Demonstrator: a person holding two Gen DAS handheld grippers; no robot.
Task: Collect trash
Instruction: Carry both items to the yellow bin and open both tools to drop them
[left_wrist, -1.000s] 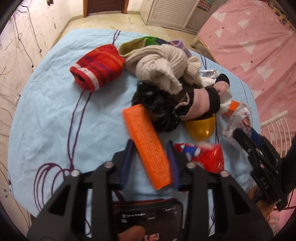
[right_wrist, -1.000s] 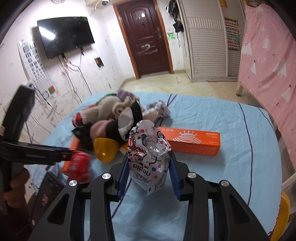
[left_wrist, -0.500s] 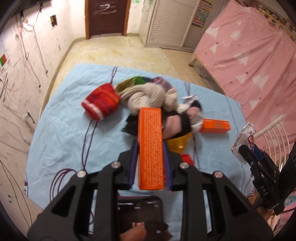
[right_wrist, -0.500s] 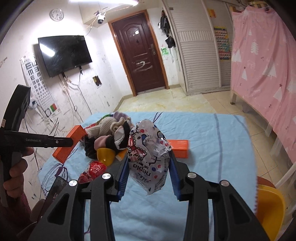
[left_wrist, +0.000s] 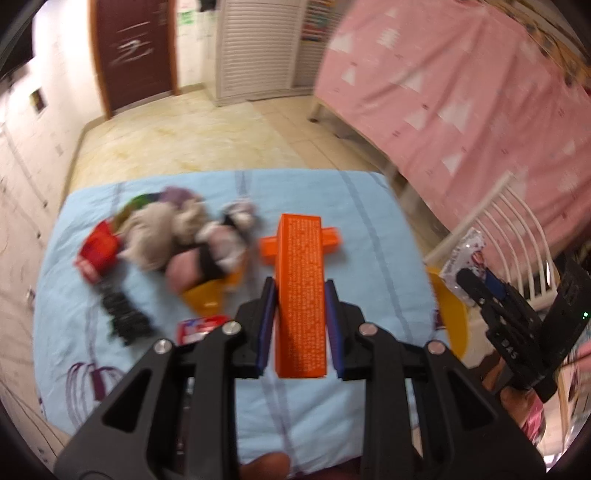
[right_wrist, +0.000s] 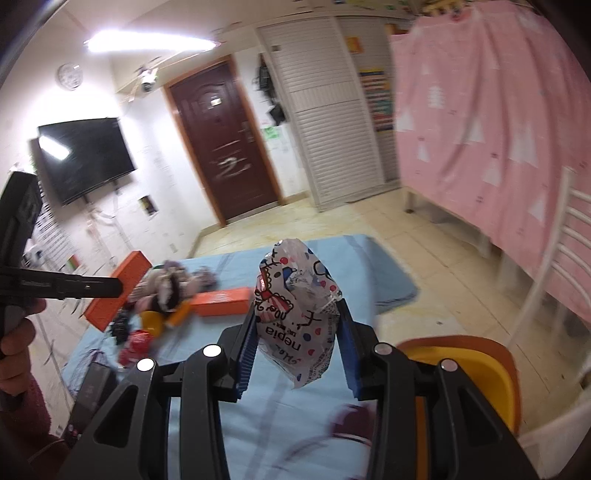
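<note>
My left gripper (left_wrist: 300, 325) pinches the orange box (left_wrist: 301, 295) in its jaws; my right gripper (right_wrist: 297, 349) pinches the tissue packet (right_wrist: 297, 310).

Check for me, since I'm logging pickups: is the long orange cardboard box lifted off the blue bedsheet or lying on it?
Lifted. The long orange cardboard box sits clamped in the left gripper, above the blue bedsheet.

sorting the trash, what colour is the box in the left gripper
Bright orange with fine white print: the box clamped in the left gripper. Left wrist view shows it best.
</note>
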